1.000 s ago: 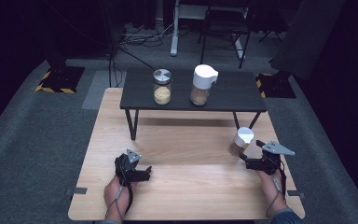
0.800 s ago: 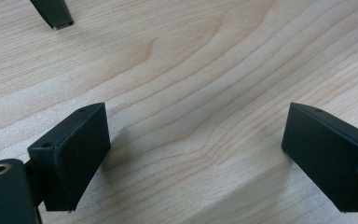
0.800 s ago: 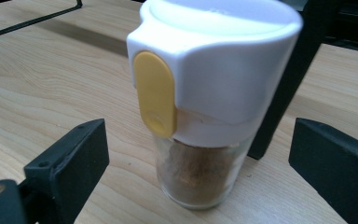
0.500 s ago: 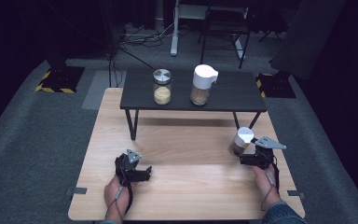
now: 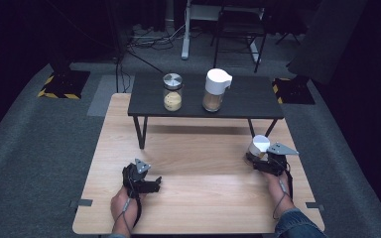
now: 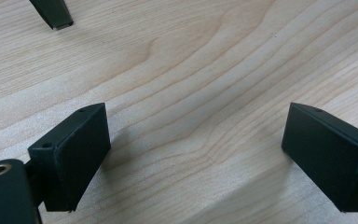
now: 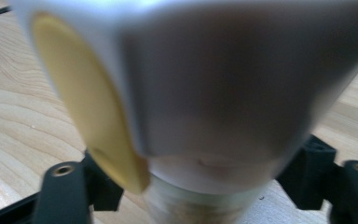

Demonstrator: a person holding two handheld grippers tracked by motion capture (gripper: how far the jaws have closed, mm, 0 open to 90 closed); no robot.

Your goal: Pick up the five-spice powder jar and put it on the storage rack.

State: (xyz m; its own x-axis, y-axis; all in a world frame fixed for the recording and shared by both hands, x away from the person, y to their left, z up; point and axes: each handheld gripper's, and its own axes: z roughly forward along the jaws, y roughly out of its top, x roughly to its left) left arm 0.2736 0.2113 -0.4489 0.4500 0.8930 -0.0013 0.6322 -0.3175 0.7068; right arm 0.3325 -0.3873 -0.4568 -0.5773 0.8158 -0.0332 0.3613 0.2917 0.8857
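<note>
The right gripper (image 5: 259,159) held a white-lidded jar (image 5: 260,146) at the right side of the wooden table (image 5: 198,208), its jaws closed on the glass body just under the lid; in the right gripper view the jar's white lid (image 7: 214,79) stood close before the camera, blurred, with a yellow oval patch (image 7: 81,100) on its side and the black jaws pressed in from both sides below it; compared with a second earlier, this gripper and its jar had drifted a little to the left and nearer, away from the table's right edge, which I judged to mean the jar was being carried rather than set down; the left gripper (image 5: 151,184) had not shifted, resting low at the near left of the table with its jaws wide apart on nothing, bare wood between its pads (image 6: 74,154); on the small black table (image 5: 248,99) farther off, a metal-lidded jar (image 5: 172,92) and a second white-lidded jar (image 5: 215,90) stood side by side, unchanged; the carried jar probably still needed a place to go, or the free gripper's help with its lid
</note>
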